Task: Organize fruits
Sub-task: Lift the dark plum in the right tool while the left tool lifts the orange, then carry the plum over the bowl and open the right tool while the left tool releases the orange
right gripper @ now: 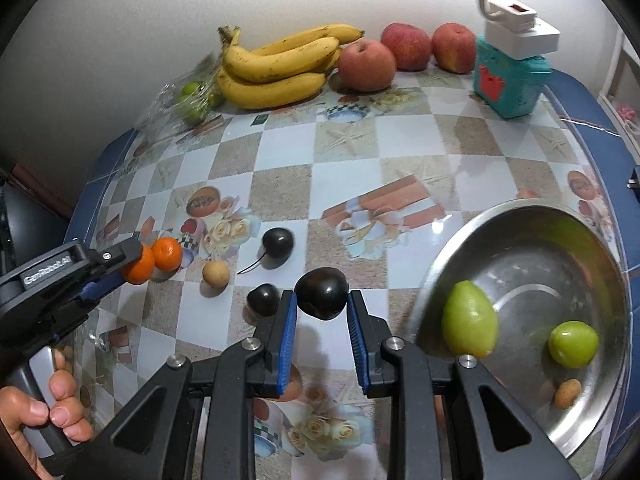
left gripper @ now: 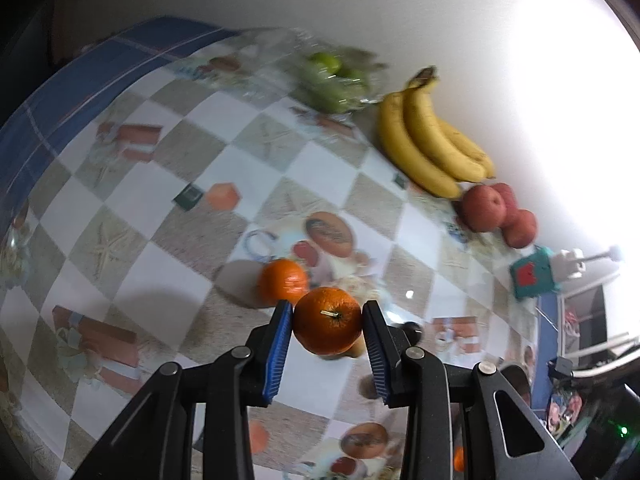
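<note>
My left gripper point(left gripper: 327, 320) is shut on an orange point(left gripper: 328, 319) and holds it above the table; it also shows in the right wrist view point(right gripper: 138, 265). A second orange point(left gripper: 283, 281) lies on the cloth just beyond it. My right gripper point(right gripper: 322, 300) is shut on a dark plum point(right gripper: 323, 293), held just left of a steel bowl point(right gripper: 532, 240). The bowl holds two green fruits point(right gripper: 470, 324) and a small tan one point(right gripper: 567, 393). Two more dark fruits point(right gripper: 277, 243) point(right gripper: 263, 299) and a small tan fruit point(right gripper: 216, 274) lie on the table.
Along the wall stand bananas point(right gripper: 276, 66), three red apples point(right gripper: 367, 65), a bag of green fruit point(right gripper: 192, 98) and a teal box point(right gripper: 510, 80) with a white device on it. The checkered tablecloth point(right gripper: 344, 152) has a blue border at its edges.
</note>
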The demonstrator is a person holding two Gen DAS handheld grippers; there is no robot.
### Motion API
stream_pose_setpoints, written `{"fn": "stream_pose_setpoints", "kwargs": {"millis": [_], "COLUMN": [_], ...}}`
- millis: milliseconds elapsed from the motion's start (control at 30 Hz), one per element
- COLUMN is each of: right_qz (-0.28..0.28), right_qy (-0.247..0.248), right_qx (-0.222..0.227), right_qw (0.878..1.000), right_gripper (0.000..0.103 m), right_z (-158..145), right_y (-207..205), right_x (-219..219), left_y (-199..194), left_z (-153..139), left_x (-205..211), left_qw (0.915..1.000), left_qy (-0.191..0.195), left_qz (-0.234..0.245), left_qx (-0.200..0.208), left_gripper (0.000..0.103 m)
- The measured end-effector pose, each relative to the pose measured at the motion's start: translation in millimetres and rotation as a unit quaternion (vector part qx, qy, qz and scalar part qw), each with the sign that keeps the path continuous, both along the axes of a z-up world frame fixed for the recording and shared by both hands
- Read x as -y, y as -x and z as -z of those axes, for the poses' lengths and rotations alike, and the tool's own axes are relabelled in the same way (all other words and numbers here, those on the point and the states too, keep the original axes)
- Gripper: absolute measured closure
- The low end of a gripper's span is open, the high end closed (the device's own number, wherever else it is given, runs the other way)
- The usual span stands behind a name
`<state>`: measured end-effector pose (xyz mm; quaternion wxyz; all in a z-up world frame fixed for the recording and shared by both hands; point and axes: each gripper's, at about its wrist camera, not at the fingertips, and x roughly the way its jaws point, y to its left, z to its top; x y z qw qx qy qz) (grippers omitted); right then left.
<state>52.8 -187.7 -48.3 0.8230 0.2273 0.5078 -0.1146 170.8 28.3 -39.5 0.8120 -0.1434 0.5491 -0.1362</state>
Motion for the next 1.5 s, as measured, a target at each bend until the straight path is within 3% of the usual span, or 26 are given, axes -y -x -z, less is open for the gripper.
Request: {"fn": "stream_pose_setpoints", "kwargs": {"millis": [300, 500, 833, 1000, 1133, 1500], "right_qz": [0.057, 0.103, 0.176, 0.183, 0.184, 0.185], "right_qy": [0.024, 0.023, 0.002, -0.008, -0.015, -0.023], "right_qx": [-0.010, -0.014, -0.011, -0.016, -0.027, -0.034], "right_qw": [0.998, 0.994, 0.984, 0.983, 0.982, 0.982], "right_gripper": [0.077, 0.077, 0.076, 0.076, 0.076, 0.076], "right_z": [-11.2, -13.5, -9.8, -3.2, 5.7, 12.0], "right_y": [25.4, 47.6, 84.7, 89.0, 89.0, 86.8], "right_x": [38.1, 67.8, 112.9, 120.2, 123.0, 119.6], "left_y": [23.0, 50.0, 107.2, 128.8, 134.8, 132.1], "left_z": [-28.1, -30.5, -20.7, -5.9, 7.4, 28.1], "left_x": [50.3, 100.6, 180.2, 204.6, 210.1, 210.2], "left_qw": [0.9967, 0.9889, 0.9607, 0.9469, 0.9420, 0.9402], "left_qy": [0.014, -0.005, -0.013, -0.052, -0.071, -0.087], "left_qz": [0.073, 0.143, 0.276, 0.316, 0.328, 0.329], "left_qx": [0.032, 0.040, 0.030, 0.027, 0.019, -0.014], "left_gripper": [0.065, 0.065, 0.064, 0.064, 0.064, 0.064]}}
